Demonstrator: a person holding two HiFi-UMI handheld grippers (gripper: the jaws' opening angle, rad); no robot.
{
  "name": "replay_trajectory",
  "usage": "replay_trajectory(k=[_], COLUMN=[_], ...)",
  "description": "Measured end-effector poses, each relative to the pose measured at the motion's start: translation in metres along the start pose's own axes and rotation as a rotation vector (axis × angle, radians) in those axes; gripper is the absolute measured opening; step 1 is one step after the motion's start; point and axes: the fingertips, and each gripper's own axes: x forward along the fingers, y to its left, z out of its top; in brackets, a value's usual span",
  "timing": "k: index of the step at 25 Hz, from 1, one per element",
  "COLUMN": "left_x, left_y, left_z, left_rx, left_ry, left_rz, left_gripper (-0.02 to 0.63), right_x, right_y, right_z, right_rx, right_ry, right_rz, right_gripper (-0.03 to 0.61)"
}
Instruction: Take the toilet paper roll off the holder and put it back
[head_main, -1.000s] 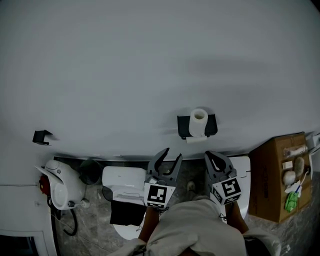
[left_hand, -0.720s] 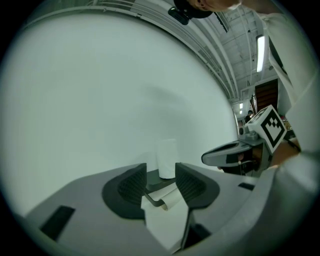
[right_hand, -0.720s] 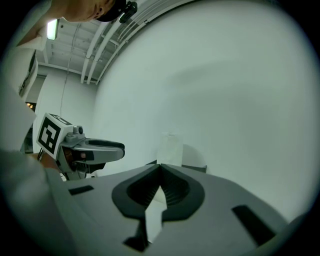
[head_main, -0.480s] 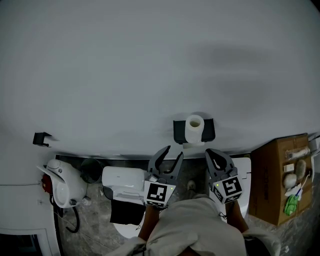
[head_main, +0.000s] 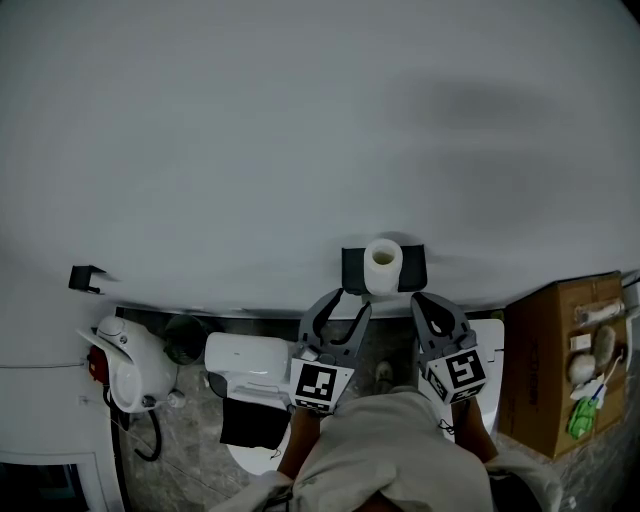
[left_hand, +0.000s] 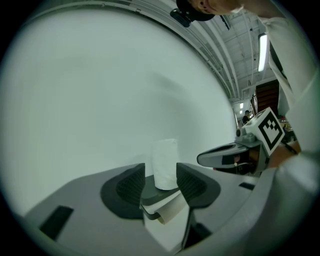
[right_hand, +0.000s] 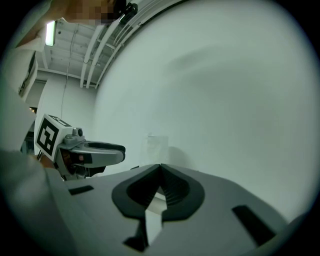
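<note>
While pointed at the white wall (head_main: 300, 150), touching nothing. Two grippers, side by side at the near edge.

Left gripper (head_main: 348, 303): jaws a little apart, just been opening, clamped on nothing. Through the gap, only a farther sight of the roll.

Right gripper (head_main: 425, 305): jaws together at the tips, nothing between them.

One toilet paper roll (head_main: 383, 266), upright on the flat top of one black holder (head_main: 352, 272). Fixed to the wall just beyond the grippers, roughly between the two, apart from both. Under that top, in the left gripper view, more white paper (left_hand: 167, 210); second roll or loose sheet, cannot tell.

One cardboard box (head_main: 540, 370) at the right, small items lying on it. One small black bracket (head_main: 85, 277) on the wall at the left, well apart from the holder.
</note>
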Motion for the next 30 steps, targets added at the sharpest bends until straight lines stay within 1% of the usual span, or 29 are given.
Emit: replay_trajectory(k=[5, 22, 27, 30], left_x=[0.009, 0.036, 0.041, 0.045], left_y=[-0.004, -0.008, -0.012, -0.014], left_z=[-0.001, -0.001, -0.005, -0.007], left_rx=[-0.007, -0.041, -0.079, -0.083], left_ry=[0.012, 0.024, 0.041, 0.053], left_rz=[-0.014, -0.068, -0.105, -0.115], left_gripper=[0.209, 0.279, 0.305, 0.321], right_x=[0.003, 0.014, 0.017, 0.017], right_y=[-0.009, -0.025, -0.028, -0.029], right_z=[0.0, -0.002, -0.003, -0.003], right_rx=[0.0, 0.004, 0.002, 0.002], right_ry=[-0.001, 0.013, 0.014, 0.014], right_rz=[0.0, 0.0, 0.001, 0.004], right_gripper=[-0.003, -0.005, -0.004, -0.004])
